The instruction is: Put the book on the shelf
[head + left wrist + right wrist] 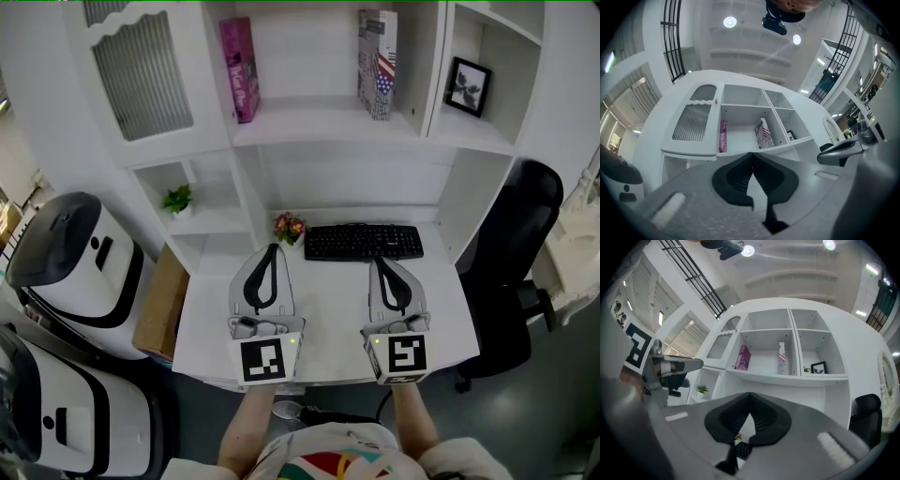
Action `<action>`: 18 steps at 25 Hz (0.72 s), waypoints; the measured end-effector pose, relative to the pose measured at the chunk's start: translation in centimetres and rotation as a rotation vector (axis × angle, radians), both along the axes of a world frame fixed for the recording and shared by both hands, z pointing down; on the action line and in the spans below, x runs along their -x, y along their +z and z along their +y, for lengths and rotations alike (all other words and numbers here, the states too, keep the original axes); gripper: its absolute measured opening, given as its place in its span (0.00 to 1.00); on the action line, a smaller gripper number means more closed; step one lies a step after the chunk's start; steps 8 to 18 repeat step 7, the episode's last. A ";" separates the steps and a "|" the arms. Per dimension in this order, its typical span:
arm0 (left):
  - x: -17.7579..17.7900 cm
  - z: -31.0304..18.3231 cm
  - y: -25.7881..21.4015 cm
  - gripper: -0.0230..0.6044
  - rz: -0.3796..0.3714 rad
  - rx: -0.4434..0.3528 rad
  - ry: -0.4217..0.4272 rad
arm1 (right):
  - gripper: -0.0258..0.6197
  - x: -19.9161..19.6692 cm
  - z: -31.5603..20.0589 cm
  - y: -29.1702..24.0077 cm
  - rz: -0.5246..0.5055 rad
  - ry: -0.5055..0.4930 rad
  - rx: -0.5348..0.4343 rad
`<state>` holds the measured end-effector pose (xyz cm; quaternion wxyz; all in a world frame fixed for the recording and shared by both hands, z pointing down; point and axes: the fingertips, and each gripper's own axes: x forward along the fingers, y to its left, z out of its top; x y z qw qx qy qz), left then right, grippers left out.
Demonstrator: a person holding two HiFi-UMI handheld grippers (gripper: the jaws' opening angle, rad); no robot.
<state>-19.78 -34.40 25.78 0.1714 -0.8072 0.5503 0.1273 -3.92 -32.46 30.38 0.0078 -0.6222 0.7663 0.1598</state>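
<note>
Two books stand upright in the middle shelf bay: a pink book (240, 67) at the left wall and a flag-patterned book (377, 62) at the right wall. Both also show in the gripper views, the pink book (723, 136) (743, 357) and the flag-patterned book (764, 134) (781, 358). My left gripper (272, 250) and right gripper (380, 263) rest low over the white desk (328, 309), side by side, both pointing at the shelf unit. Each is shut with nothing between its jaws. The left gripper (751, 157) and right gripper (749, 397) show their tips touching.
A black keyboard (363, 241) and a small flower pot (289, 226) sit at the desk's back. A potted plant (176, 199) is in a low cubby, a framed picture (467, 86) in the right bay. A black chair (520, 253) stands right, white machines (66, 258) left.
</note>
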 end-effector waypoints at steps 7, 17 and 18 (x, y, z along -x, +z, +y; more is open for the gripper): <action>-0.1 0.0 0.4 0.04 0.003 0.012 -0.006 | 0.04 -0.7 0.1 0.9 -0.008 -0.002 0.021; -0.1 0.0 0.4 0.04 0.003 0.012 -0.006 | 0.04 -0.7 0.1 0.9 -0.008 -0.002 0.021; -0.1 0.0 0.4 0.04 0.003 0.012 -0.006 | 0.04 -0.7 0.1 0.9 -0.008 -0.002 0.021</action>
